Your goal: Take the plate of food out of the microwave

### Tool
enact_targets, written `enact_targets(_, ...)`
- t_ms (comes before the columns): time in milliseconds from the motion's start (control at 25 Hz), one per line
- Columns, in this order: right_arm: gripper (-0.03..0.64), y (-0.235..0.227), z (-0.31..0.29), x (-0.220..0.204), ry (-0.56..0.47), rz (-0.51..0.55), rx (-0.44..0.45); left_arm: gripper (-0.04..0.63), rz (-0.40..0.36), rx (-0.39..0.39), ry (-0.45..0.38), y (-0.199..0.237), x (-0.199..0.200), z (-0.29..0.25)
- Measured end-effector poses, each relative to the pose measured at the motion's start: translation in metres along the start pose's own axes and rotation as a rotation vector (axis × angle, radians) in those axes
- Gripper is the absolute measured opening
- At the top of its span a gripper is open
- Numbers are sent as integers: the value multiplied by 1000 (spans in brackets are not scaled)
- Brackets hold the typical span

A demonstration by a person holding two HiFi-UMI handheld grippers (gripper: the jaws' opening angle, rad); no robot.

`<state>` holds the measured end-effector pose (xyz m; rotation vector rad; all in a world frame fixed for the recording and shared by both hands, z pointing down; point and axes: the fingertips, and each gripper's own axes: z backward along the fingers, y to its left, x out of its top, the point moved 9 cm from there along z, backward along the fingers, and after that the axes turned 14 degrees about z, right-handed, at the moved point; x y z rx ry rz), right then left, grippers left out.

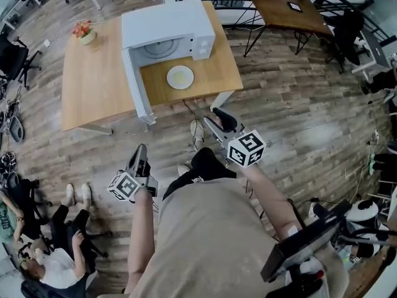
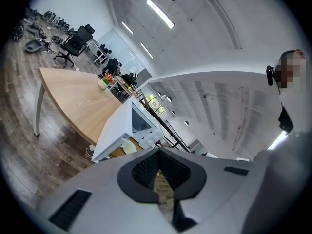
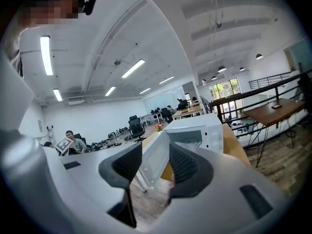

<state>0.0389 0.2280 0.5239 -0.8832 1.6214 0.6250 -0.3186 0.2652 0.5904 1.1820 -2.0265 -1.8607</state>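
Observation:
A white microwave (image 1: 167,27) stands on a wooden table (image 1: 93,85) with its door (image 1: 135,85) swung wide open. A white plate of pale food (image 1: 180,77) rests on the table in front of the oven's opening. Both grippers are held well back from the table, over the floor near my legs. My left gripper (image 1: 139,151) is shut with nothing in it, and in the left gripper view its pads (image 2: 146,169) meet below the microwave (image 2: 139,123). My right gripper (image 1: 217,113) is open and empty, with the door (image 3: 153,160) showing between its jaws.
A small pot of flowers (image 1: 85,33) sits at the table's far left corner. A dark table (image 1: 288,8) and a railing stand at the back right. People sit on chairs at the lower left (image 1: 56,259). Wooden floor lies between me and the table.

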Motion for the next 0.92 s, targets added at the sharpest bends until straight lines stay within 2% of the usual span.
enact_targets(160,167,15,2,-3,31,2,-30,3,-7,-20,1,0,0,13)
enact_targets(440,167,42,-8,18,8,39,-32,3,-29,-57,-7,1,21,17)
enact_targets(640,167,42,-12,19,36,39,-21,3,-12,-70,-31,5,20,17)
enact_targets(920,167,38,-16,30,11,12,-3,3,14,-92,-27,-5,14,18)
